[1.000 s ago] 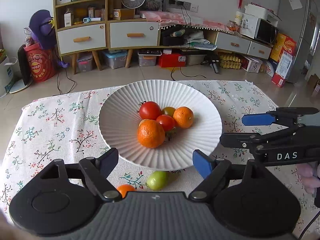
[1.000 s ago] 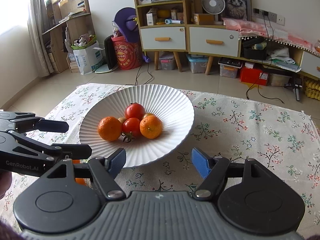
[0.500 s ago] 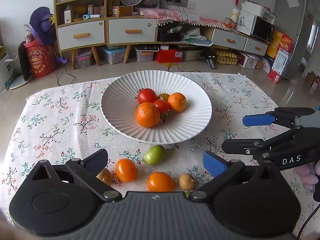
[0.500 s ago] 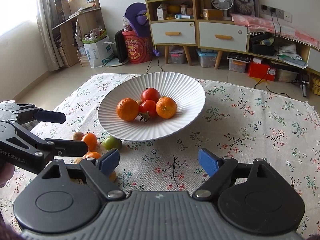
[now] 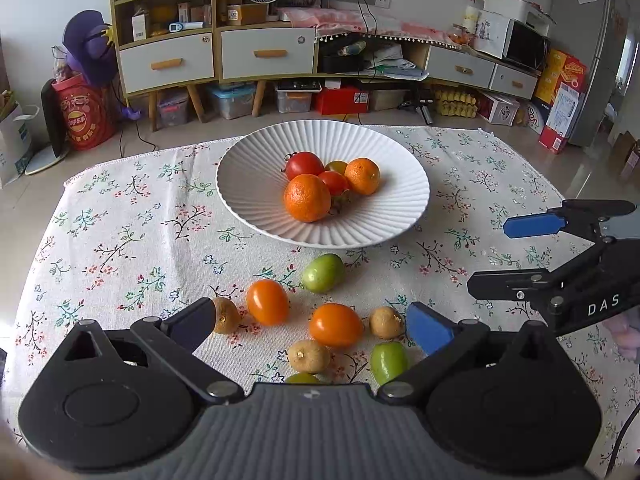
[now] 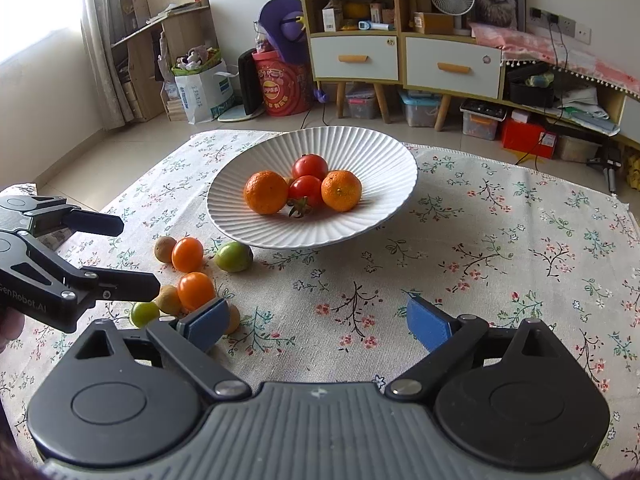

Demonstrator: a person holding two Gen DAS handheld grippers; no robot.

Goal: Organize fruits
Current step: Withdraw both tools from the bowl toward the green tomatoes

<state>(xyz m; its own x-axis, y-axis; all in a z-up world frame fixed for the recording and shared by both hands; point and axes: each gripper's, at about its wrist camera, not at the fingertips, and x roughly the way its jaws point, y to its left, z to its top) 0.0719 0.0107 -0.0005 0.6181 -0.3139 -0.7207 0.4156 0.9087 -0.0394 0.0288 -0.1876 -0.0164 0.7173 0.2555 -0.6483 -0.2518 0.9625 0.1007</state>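
Here, on the flowered tablecloth (image 5: 120, 240), the left gripper (image 5: 310, 324) hovers with its jaws wide apart and nothing pressed between them, over a loose cluster of small fruit. From left to right in the left wrist view lie a brown fruit (image 5: 225, 315) just beside the left fingertip, an orange tomato (image 5: 267, 302), a green fruit (image 5: 323, 273) nearest the plate, a 2nd orange tomato (image 5: 336, 325), and another brown fruit (image 5: 385, 322) close to the blue pad. Behind them the white ribbed plate (image 5: 248, 184) holds 2 oranges and red tomatoes touching in a clump. Farther right, the right gripper (image 6: 316, 322) has its jaws opening above bare cloth, nothing between them.
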